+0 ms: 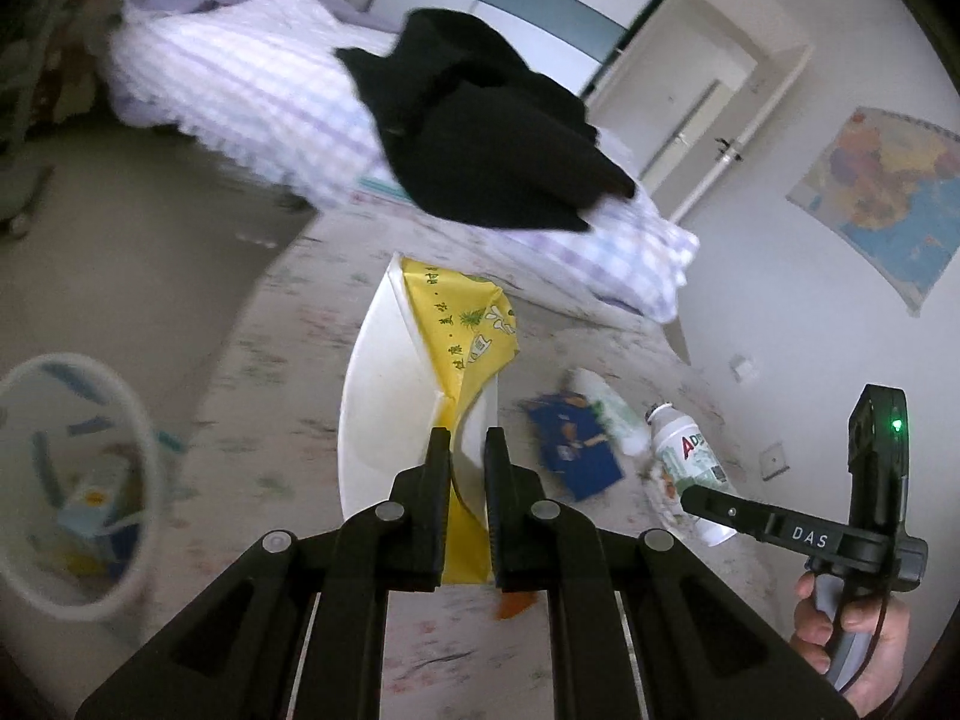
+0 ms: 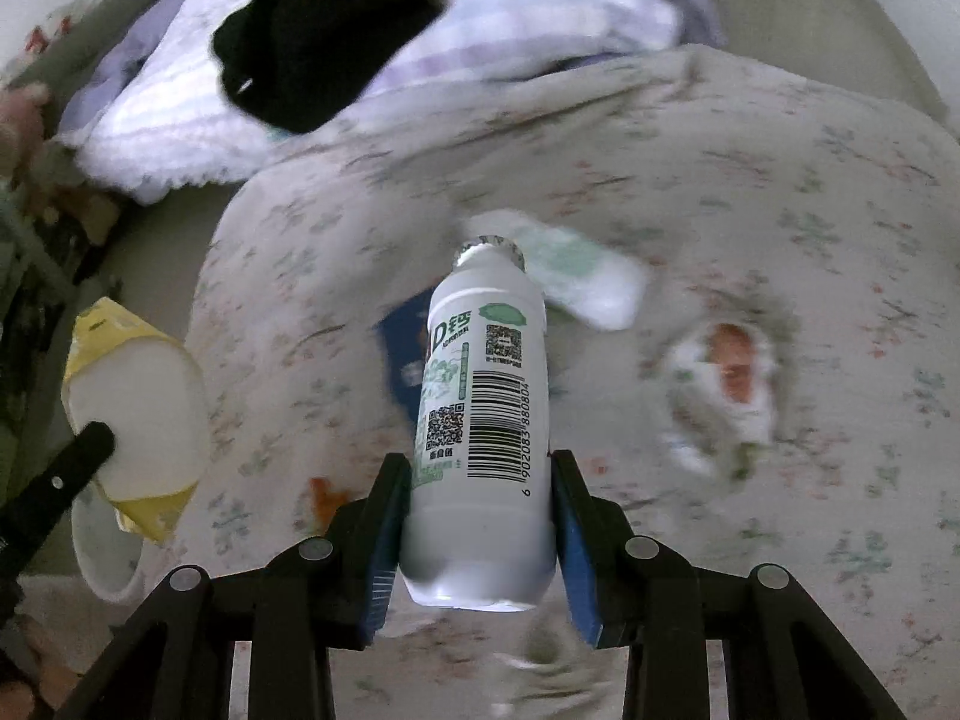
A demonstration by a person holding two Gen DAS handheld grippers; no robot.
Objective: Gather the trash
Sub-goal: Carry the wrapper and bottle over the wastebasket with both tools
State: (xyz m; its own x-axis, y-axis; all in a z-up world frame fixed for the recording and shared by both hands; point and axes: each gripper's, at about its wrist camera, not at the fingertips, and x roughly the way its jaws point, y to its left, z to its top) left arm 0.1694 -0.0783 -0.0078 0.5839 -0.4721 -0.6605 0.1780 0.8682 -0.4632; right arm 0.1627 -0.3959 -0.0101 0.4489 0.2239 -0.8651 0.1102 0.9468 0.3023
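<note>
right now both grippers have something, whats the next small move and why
Probably swing the left gripper toward the white bin at lower left and let go there. It is shut on the yellow and white bowl, the bin stands open with trash inside, and the right gripper already grips the white bottle.

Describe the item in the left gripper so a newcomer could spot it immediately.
On the floral bedspread, below the checked pillow, the left gripper pinches a white paper bowl. Its yellow printed lid, peeled back, distinguishes it from the blue packet and white bottle.
</note>
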